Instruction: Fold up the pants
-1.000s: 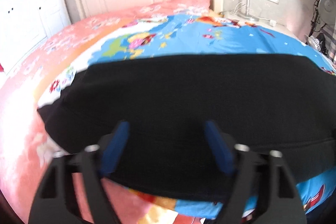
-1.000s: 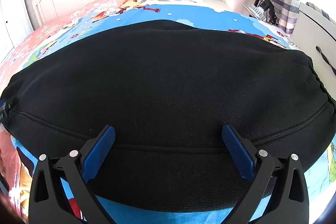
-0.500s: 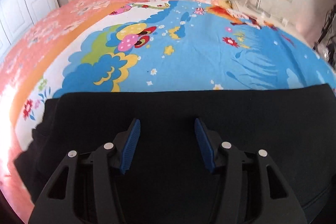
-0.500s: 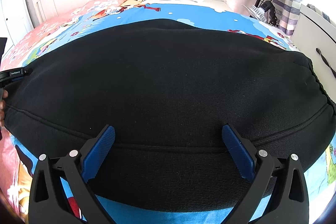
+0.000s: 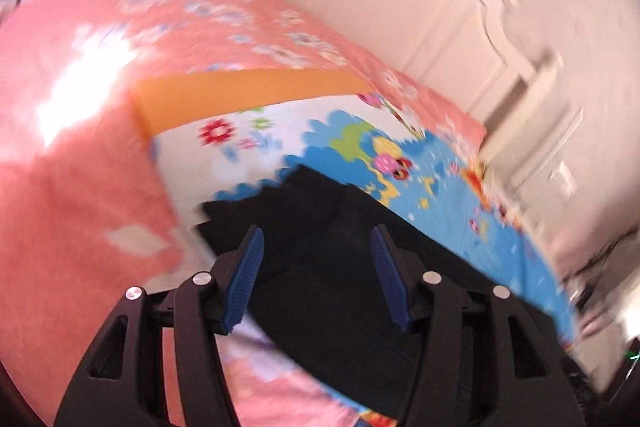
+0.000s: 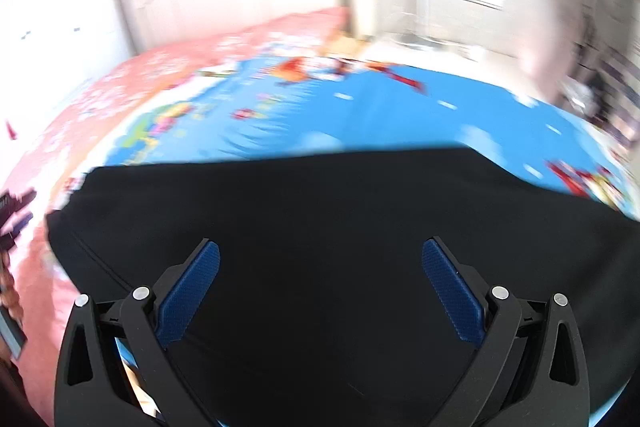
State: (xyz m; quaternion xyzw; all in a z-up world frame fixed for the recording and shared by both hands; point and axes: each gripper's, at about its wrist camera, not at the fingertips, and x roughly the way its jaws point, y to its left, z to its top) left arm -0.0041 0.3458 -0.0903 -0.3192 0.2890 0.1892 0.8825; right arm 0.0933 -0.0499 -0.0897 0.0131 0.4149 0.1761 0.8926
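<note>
The black pants (image 5: 332,291) lie flat on the bed, their end running diagonally from the centre to the lower right of the blurred, rolled left wrist view. My left gripper (image 5: 316,231) hovers over that end, jaws apart, blue pads (image 5: 244,279) not pressing on any cloth. In the right wrist view the pants (image 6: 340,207) fill the lower half with a straight far edge. Over them my right gripper (image 6: 320,246) stands wide open with only the flat cloth below it.
The bed has a pink and blue cartoon-print sheet (image 5: 440,195), (image 6: 360,115). A white headboard (image 5: 400,7) and wall stand behind. At the left edge of the right wrist view a dark blurred shape (image 6: 14,211), probably the other gripper, shows. A side table (image 6: 440,47) stands at the back.
The left view has swung and rolled, so the pants' end now lies diagonally, and its jaws stand narrower than a second ago. The right view has pulled back; the pants' far edge sits lower.
</note>
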